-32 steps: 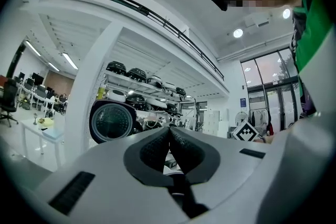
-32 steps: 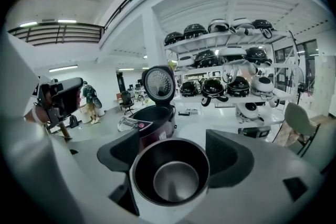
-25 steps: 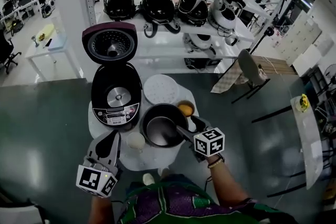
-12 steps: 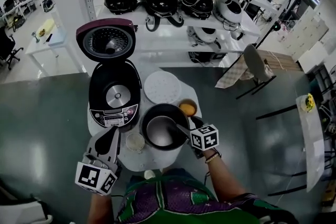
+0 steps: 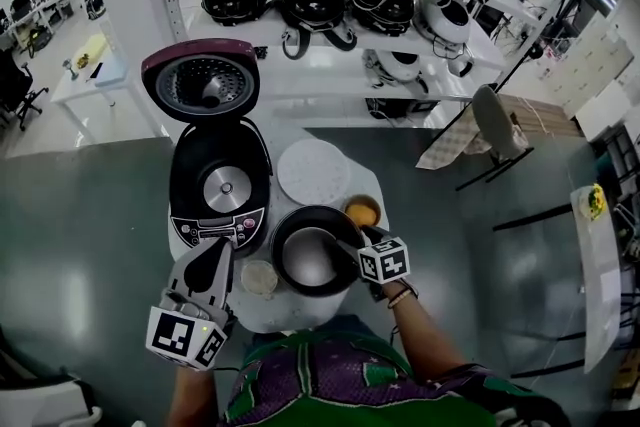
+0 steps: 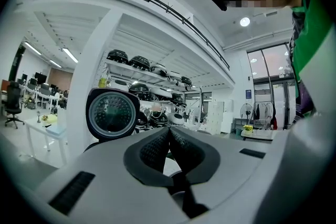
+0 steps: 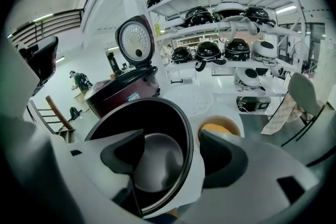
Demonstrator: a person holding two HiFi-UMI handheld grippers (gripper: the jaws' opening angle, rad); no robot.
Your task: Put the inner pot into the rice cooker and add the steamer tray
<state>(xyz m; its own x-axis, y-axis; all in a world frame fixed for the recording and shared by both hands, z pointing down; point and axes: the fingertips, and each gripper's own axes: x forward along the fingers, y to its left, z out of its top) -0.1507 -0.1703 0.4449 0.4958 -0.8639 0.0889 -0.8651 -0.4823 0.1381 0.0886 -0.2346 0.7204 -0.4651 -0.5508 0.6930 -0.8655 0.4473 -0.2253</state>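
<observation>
**Task items.** The inner pot (image 5: 300,260) stood on the round white desk (image 5: 300,307), outside the rice cooker (image 5: 220,177). The cooker sat just left of the pot and slightly behind it, lid raised and cavity bare. The steamer tray (image 5: 313,171), a flat white perforated disc, lay on the desk directly behind the pot, near it but apart.

**Other items.** A small bowl (image 5: 362,211) with orange contents sat just behind and to the right of the pot, close to its rim. A small pale cup (image 5: 260,278) stood just left of the pot, towards the front. A shelf (image 5: 300,37) carrying further cookers stood well behind the pot.

**Grippers.** The right gripper (image 7: 172,136) was tilted down over the pot's right rim with its jaws wide apart. One jaw was inside the pot and the other outside, beside the bowl. Neither pad pressed on the wall. The left gripper (image 6: 169,136) was left of the pot and in front of the cooker. It pointed level, with its jaws closed together and nothing between them.
</observation>
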